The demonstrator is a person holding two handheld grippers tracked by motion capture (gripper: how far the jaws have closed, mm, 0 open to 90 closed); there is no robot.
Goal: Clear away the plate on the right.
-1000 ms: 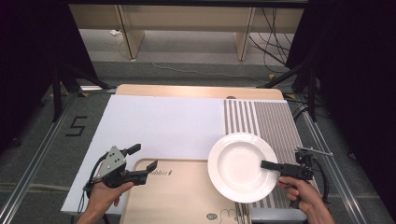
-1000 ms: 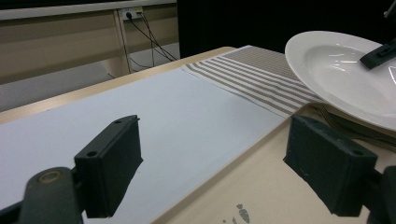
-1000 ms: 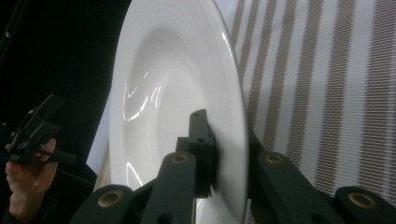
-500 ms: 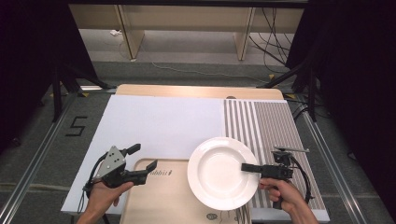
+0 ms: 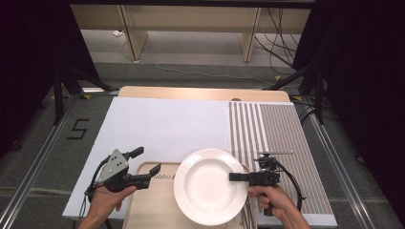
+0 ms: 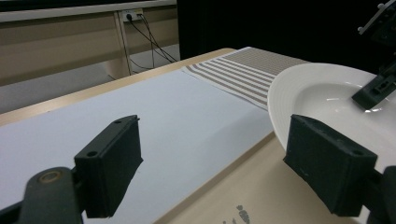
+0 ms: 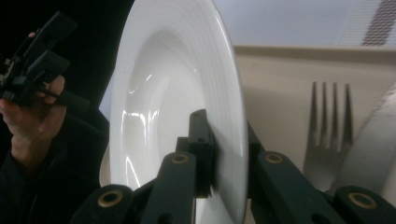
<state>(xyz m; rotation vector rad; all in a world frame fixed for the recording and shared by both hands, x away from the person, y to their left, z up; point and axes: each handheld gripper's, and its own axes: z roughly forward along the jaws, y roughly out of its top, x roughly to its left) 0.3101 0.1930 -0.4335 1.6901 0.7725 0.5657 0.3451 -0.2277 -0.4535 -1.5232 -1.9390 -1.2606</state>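
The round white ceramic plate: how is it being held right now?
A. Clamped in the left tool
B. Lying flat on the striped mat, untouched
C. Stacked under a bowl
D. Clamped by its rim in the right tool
D: in the right gripper view the right tool has its jaws closed on the rim of the round white ceramic plate, while the left tool stands open with nothing in it.
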